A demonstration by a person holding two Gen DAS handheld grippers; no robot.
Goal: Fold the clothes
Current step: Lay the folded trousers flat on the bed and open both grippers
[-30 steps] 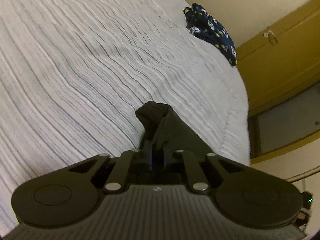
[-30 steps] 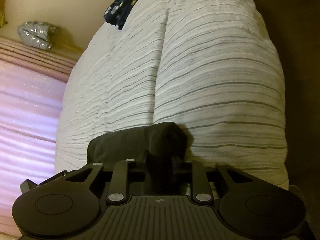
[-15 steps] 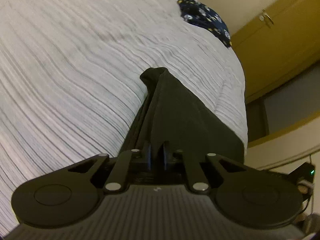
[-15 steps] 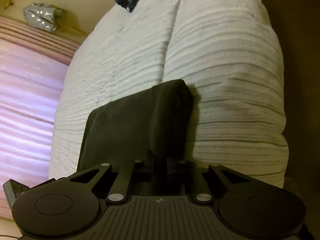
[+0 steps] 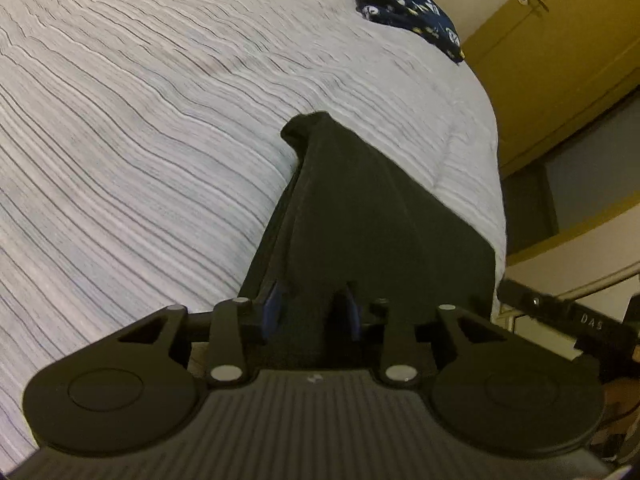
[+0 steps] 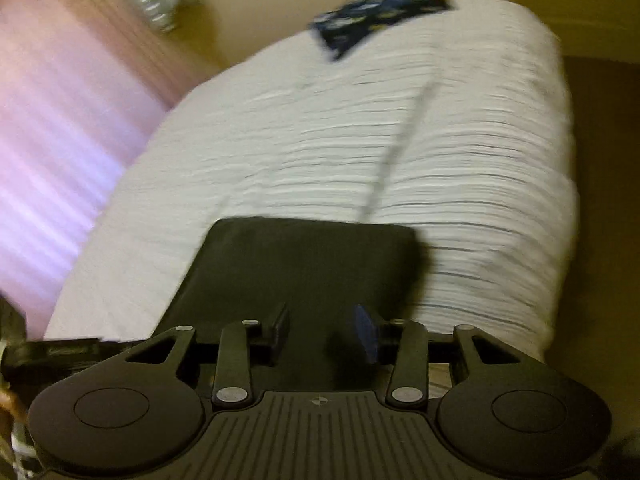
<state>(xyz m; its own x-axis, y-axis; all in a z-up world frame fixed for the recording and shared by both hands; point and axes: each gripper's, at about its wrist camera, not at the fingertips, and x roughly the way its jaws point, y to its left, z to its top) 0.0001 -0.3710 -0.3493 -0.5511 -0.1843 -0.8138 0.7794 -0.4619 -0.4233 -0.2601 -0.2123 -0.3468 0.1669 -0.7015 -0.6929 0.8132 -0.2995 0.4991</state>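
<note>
Left wrist view: left gripper (image 5: pixel 310 312), clamped on the black garment (image 5: pixel 372 208) a moment ago, is opening; cloth between the fingers, pads apparently clear. Garment lies on the striped bedspread (image 5: pixel 140 140) near its edge.

Right wrist view, blurred: right gripper (image 6: pixel 324 330) likewise opening over the flattened garment (image 6: pixel 304 264). Judgement: fold laid, being released.

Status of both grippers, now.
Left gripper: jaws opening, dark folded cloth garment between them.
Right gripper: jaws opening, same garment between them.

A plain black garment (image 5: pixel 372 216) lies folded and flat on the striped white bedspread (image 5: pixel 140 128).
</note>
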